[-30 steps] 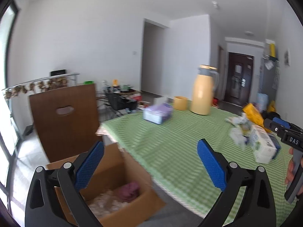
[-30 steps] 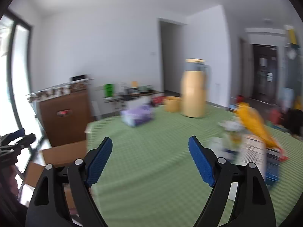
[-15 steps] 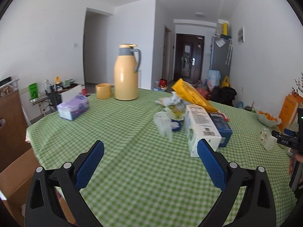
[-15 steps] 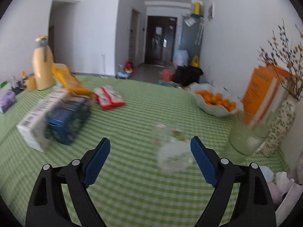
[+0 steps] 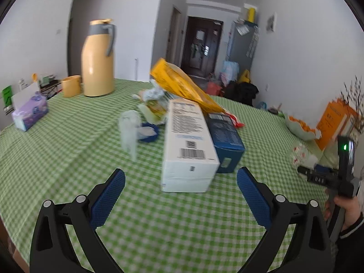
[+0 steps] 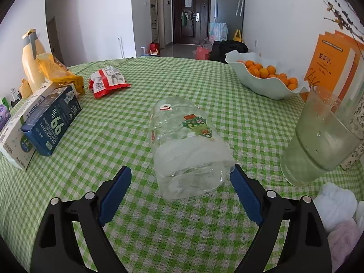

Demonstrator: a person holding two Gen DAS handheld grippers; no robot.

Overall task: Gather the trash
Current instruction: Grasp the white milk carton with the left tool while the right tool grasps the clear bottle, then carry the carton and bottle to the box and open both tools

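Far left on the green-checked tabletop (image 5: 68,150): purple tissue box (image 5: 30,113), then a yellow cup (image 5: 71,86) beside a tall yellow thermos jug (image 5: 98,59). Nearer the middle, a blurred clear plastic wrapper (image 5: 129,132) standing just beside a blue lid-like piece (image 5: 149,133), with crumpled wrappers (image 5: 153,100) behind. Next, a long white carton (image 5: 187,145) lying lengthwise, touching a dark blue box (image 5: 224,136) on its right; a yellow bag (image 5: 182,84) leaning over both from behind.

Left gripper (image 5: 180,192) low over the cloth, just short of the white carton's near end, jaws spread wide, holding nothing.

Further right, a red-and-white snack packet (image 6: 107,80) flat on the cloth, apart from the boxes. Centre of the right wrist view: a clear plastic bottle (image 6: 188,145) lying on its side, base end nearest. Right gripper (image 6: 180,185) at that base, jaws wide apart and straddling it; right pad at or very near the bottle's edge, left pad clear of it, not clamped.

Beyond, a pale bowl of oranges (image 6: 264,77), a glass of cloudy liquid (image 6: 318,141), orange books (image 6: 332,61) at the far right.
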